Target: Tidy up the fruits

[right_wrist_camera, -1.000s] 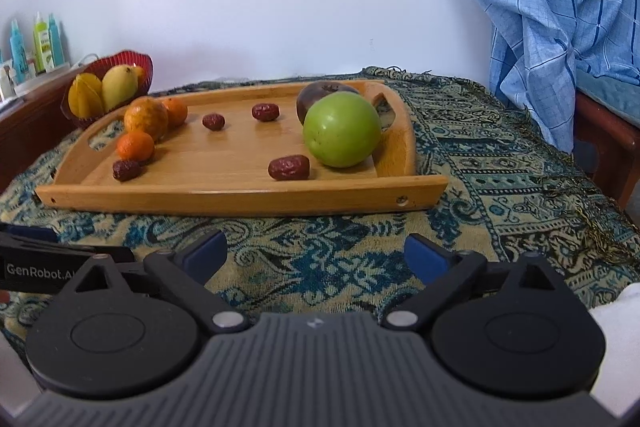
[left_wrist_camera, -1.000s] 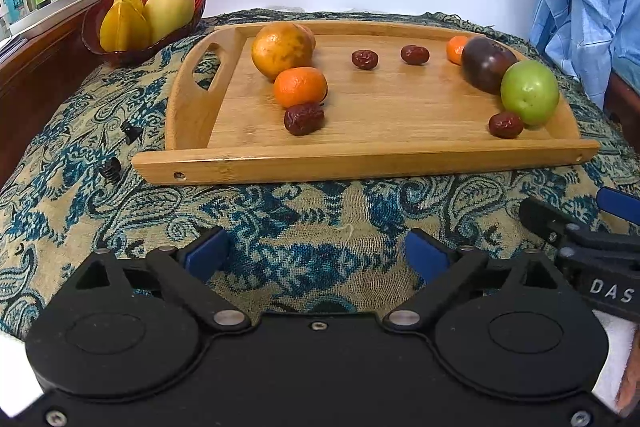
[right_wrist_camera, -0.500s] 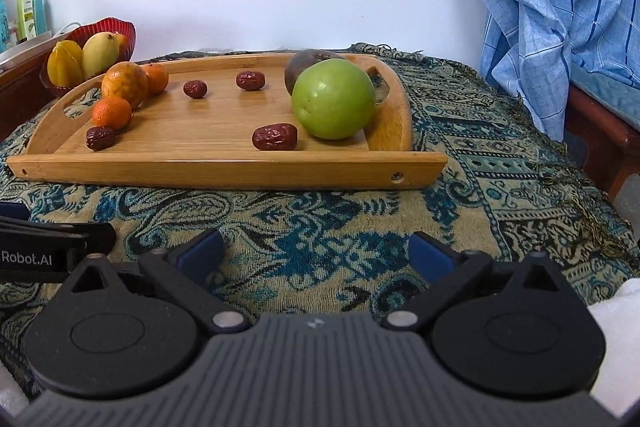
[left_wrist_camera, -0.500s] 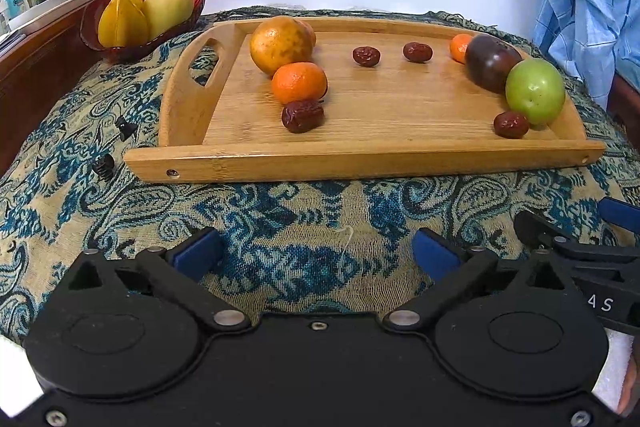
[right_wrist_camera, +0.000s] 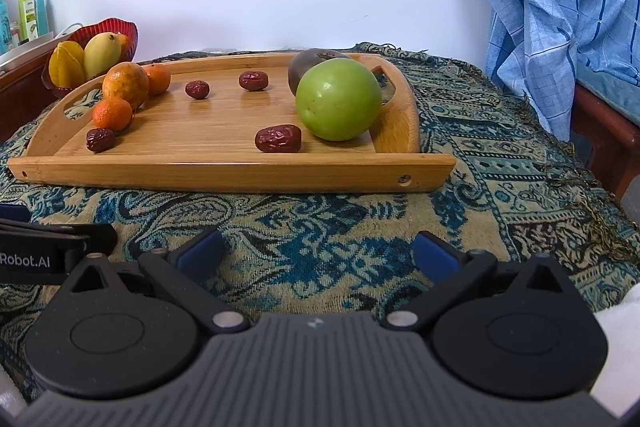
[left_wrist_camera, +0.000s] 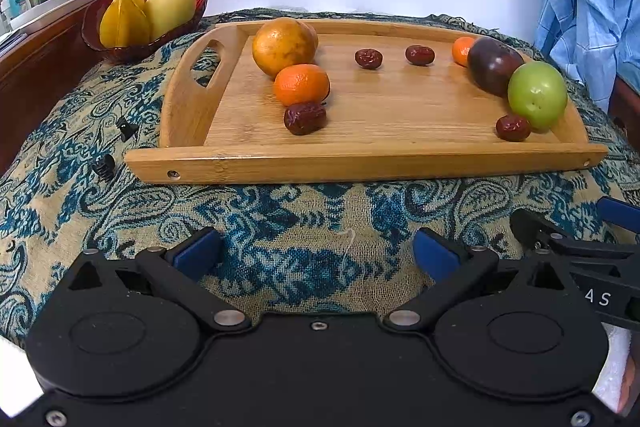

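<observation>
Both grippers sit a shade closer to the tray than a second ago, and the left gripper [left_wrist_camera: 316, 253] has just spread its jaws a touch wider, with only cloth showing between them; the right gripper [right_wrist_camera: 318, 251] is wide too and holds no fruit. On the patterned cloth [left_wrist_camera: 280, 227] lies the wooden tray [left_wrist_camera: 360, 167], with all the loose fruit inside its rim. Toward its left end a large orange [left_wrist_camera: 283, 45] stands against the far rim, a small mandarin [left_wrist_camera: 302, 84] just in front of it and a red date [left_wrist_camera: 305, 117] touching that. Two more dates [left_wrist_camera: 368, 58] [left_wrist_camera: 419, 55] lie apart along the far side. At the right end a second mandarin [left_wrist_camera: 462, 50] sits behind a dark purple fruit [left_wrist_camera: 492, 65], which touches a green apple [left_wrist_camera: 537, 95]; a fourth date [left_wrist_camera: 513, 127] rests against the apple near the front rim. Beyond the tray's far left corner a red bowl [left_wrist_camera: 96, 27] holds a starfruit [left_wrist_camera: 124, 21] and a mango [left_wrist_camera: 170, 7].
</observation>
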`<state>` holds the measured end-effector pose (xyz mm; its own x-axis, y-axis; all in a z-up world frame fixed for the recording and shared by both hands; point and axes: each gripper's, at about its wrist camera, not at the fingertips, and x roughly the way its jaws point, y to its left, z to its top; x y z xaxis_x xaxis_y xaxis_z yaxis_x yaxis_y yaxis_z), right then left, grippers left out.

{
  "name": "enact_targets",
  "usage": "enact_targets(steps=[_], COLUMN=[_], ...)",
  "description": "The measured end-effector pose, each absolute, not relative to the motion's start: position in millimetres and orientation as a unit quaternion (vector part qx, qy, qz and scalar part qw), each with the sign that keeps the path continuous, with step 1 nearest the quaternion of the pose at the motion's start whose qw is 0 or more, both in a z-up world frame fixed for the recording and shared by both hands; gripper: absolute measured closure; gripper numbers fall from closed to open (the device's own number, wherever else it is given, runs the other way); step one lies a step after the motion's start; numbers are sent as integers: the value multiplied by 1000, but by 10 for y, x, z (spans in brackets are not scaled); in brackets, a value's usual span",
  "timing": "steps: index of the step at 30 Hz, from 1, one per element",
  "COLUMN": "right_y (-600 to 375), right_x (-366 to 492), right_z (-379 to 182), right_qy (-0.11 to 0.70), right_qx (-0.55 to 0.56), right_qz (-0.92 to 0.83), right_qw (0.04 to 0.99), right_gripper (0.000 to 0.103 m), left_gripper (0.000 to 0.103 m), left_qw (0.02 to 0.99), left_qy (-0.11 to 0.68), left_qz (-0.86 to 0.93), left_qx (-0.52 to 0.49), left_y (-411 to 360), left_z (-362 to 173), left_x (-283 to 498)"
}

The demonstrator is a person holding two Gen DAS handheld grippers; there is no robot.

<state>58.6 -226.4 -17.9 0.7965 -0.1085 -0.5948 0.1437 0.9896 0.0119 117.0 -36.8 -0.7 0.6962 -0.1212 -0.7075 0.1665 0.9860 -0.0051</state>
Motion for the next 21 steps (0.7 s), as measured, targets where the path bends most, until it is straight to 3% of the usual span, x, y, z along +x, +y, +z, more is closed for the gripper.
enact_targets(steps=[21], right_y=[-2259], right_x=[593], right_z=[-181], right_qy=[312], right_qx=[27], right_qz=[-67], right_qw=[947], right_gripper=[0], left_gripper=[0], left_qw=[917], left_qy=[390], left_qz=[-78], left_qx=[29], left_y=[-370], left_z=[-3], left_x=[1203])
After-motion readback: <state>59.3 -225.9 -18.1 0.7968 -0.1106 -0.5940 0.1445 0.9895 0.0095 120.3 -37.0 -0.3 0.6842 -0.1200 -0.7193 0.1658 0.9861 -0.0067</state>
